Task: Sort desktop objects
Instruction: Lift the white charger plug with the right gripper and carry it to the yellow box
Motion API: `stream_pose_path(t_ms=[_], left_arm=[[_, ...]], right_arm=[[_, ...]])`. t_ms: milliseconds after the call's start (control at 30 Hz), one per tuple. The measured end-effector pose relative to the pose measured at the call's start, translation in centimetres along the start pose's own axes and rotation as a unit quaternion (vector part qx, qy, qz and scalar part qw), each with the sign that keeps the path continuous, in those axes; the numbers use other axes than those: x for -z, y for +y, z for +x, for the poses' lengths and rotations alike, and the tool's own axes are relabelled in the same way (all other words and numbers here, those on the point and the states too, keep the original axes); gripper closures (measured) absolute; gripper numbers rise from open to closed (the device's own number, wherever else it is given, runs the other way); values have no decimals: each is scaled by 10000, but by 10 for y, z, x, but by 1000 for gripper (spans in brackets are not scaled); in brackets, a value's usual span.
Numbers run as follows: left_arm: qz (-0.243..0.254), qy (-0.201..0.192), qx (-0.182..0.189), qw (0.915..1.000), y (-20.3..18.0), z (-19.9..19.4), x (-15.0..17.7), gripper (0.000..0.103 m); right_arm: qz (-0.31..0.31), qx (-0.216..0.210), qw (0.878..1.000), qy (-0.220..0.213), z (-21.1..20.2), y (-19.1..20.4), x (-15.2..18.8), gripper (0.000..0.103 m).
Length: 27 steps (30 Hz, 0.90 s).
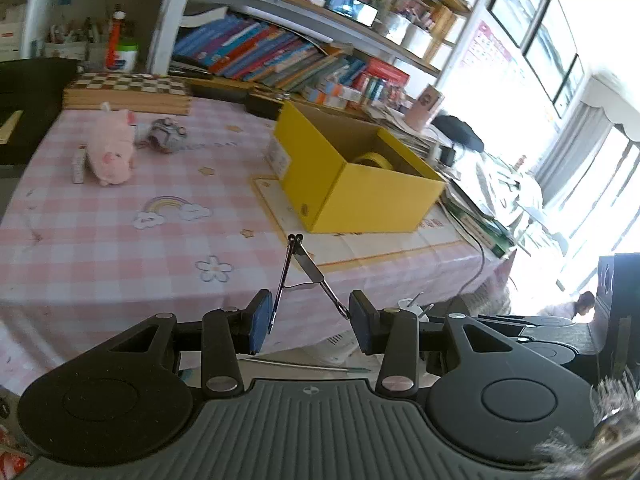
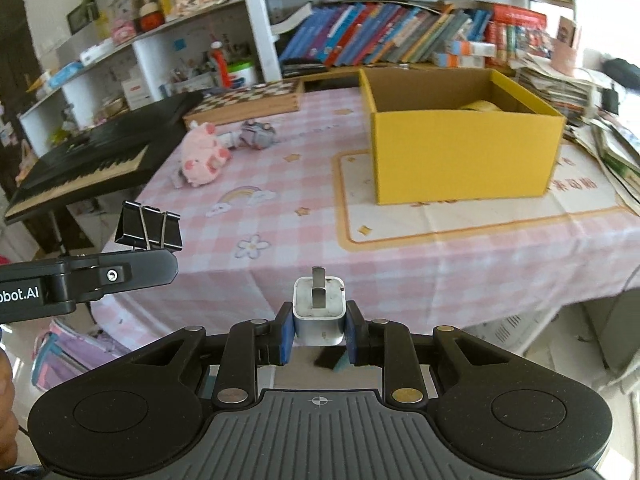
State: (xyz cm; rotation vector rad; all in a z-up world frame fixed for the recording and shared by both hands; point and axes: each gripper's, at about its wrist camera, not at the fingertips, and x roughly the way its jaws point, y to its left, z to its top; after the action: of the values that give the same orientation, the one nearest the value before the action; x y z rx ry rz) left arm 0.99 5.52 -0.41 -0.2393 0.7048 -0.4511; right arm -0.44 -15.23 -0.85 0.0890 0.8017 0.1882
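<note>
Two grippers hang off the near edge of the pink checked table (image 2: 400, 248). The left gripper (image 1: 308, 322) pinches a black binder clip (image 2: 149, 230) by its wire handles, which splay into a V whose apex points away toward the yellow box (image 1: 360, 184); in the right wrist view the clip's black body stands above the fingers. The right gripper (image 2: 319, 332) is pressed together on a white charger plug (image 2: 319, 310), prongs pointing forward toward the table. A pink plush pig (image 1: 112, 150) lies far left.
</note>
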Motion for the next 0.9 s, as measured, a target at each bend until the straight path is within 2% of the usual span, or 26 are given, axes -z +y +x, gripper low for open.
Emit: stream_pose_path(t_ms=[500,900], left_arm=[[375,325,471,9977,-39,38,-7,64],[605,446,637,9951,-68,73,-23,64]], right_arm=[[454,395,9982,17,-11,-44,10,79],[611,532,9967,-20,-7,-80,-5,78]])
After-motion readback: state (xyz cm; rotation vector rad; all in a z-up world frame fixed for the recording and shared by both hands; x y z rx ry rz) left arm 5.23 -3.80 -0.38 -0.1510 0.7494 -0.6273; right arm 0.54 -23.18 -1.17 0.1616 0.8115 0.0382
